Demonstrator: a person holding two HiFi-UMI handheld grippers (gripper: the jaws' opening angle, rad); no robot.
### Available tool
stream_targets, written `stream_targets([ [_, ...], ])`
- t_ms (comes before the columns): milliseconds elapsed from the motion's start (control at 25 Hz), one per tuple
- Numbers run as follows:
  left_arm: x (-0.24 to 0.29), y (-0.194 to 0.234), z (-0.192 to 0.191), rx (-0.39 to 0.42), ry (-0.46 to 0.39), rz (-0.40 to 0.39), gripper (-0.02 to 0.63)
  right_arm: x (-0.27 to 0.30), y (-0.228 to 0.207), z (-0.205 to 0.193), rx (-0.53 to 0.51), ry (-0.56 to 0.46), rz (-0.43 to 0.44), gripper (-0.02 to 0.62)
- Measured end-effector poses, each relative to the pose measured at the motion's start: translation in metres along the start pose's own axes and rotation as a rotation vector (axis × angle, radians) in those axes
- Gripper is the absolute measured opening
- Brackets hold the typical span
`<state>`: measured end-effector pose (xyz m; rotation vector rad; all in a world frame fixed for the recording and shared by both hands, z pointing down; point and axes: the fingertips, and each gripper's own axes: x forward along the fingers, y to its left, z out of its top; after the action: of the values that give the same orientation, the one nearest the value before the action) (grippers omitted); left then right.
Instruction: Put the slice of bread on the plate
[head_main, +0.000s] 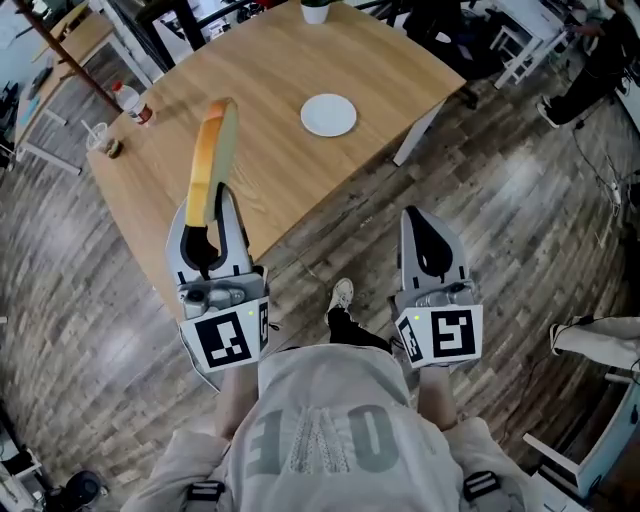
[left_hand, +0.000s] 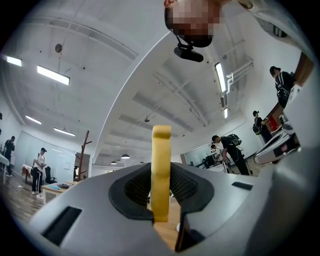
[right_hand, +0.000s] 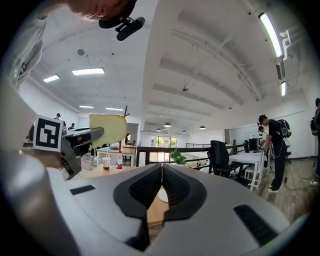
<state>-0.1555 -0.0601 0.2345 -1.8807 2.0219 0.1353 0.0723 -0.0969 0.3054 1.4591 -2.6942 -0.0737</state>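
A slice of bread (head_main: 212, 158) with a golden crust stands upright between the jaws of my left gripper (head_main: 212, 212), which is shut on its lower end above the near part of the wooden table (head_main: 290, 185). Seen edge-on in the left gripper view, the bread (left_hand: 161, 165) rises between the two pads. A small white plate (head_main: 328, 114) lies empty farther back on the table, to the right of the bread. My right gripper (head_main: 425, 218) hovers over the floor beside the table's near edge, shut with nothing in it. Its own view shows the bread (right_hand: 108, 129) off to the left.
A bottle (head_main: 131, 101) and a plastic cup (head_main: 98, 134) stand at the table's left corner, and a white cup (head_main: 315, 10) at its far edge. Wood floor surrounds the table. Other desks, chairs and people are in the background (right_hand: 270, 150).
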Motion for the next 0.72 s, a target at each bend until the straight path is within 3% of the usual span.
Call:
stream_targets([
  [240,0.060,-0.025,-0.001,0.029,-0.004,0.008,0.091,0.051,-0.045,-0.004,0.040,0.000,0.060,0.017],
  [480,0.092,-0.041,-0.019,0.043,0.046,-0.009,0.091,0.083,-0.063,-0.006,0.071,-0.010,0.093,0.017],
  [720,0.130,-0.051,-0.019,0.023,-0.005,-0.042,0.091,0.104,-0.081,0.007,0.050,-0.040,0.073,0.017],
])
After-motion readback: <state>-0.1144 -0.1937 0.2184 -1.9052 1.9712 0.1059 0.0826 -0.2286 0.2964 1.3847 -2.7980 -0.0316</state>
